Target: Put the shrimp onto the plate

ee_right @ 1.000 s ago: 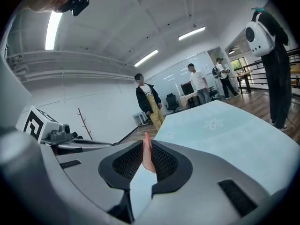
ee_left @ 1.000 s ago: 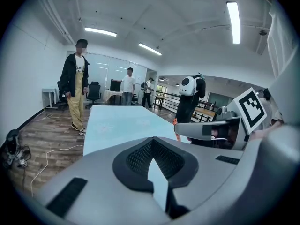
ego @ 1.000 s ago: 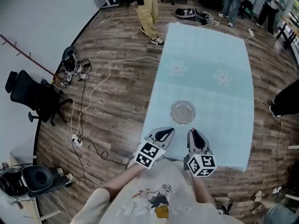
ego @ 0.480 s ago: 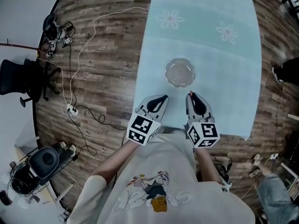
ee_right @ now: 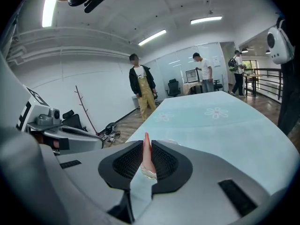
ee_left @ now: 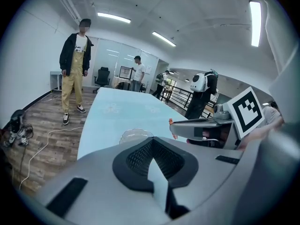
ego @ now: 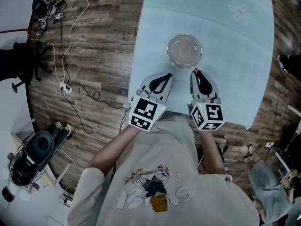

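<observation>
On our pale table [ego: 237,65], the right hand-held gripper [ego: 197,74] clamps the shrimp [ee_right: 146,157] just short of the plate [ego: 184,51], ready to place it; the left hand-held gripper [ego: 165,77] waits closed and empty.

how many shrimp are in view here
1. The shrimp is clamped upright between the jaws of the right gripper, on the near side of the plate, which holds none. The left gripper is shut on nothing.
</observation>
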Demonstrator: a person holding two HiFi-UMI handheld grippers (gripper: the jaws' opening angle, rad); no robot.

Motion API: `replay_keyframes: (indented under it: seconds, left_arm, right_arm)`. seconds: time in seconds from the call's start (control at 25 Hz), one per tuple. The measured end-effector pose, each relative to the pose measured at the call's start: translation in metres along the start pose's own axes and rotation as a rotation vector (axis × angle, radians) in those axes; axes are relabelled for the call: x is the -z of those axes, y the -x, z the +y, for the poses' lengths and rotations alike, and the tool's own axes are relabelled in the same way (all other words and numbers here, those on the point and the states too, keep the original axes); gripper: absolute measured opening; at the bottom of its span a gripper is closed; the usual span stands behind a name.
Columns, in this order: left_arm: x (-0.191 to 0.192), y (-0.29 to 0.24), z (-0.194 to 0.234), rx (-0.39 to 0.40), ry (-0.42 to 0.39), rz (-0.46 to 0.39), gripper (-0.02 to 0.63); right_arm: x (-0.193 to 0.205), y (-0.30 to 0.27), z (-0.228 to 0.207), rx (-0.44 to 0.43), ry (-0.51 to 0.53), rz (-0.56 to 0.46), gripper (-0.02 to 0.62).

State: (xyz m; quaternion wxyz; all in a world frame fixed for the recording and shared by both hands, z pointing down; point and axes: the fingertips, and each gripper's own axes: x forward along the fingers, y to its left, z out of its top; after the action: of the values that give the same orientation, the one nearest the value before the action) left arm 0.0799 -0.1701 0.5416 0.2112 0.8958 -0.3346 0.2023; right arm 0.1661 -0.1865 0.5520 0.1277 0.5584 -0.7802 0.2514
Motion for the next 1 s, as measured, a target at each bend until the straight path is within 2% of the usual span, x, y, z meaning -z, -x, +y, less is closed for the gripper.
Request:
replay_keyframes:
  seconds: [0.6,1.0]
  left_arm:
    - [0.035,-0.062,0.035,-0.065,0.047,0.048,0.008]
    - [0.065,-0.092,0.046,-0.076,0.081,0.106,0.008]
  right_arm:
    - [0.041,-0.073,-0.023,-0.071,0.008,0.086,0.073]
    - [0.074,-0.100,-0.036,-0.069,-0.027,0.172,0.074]
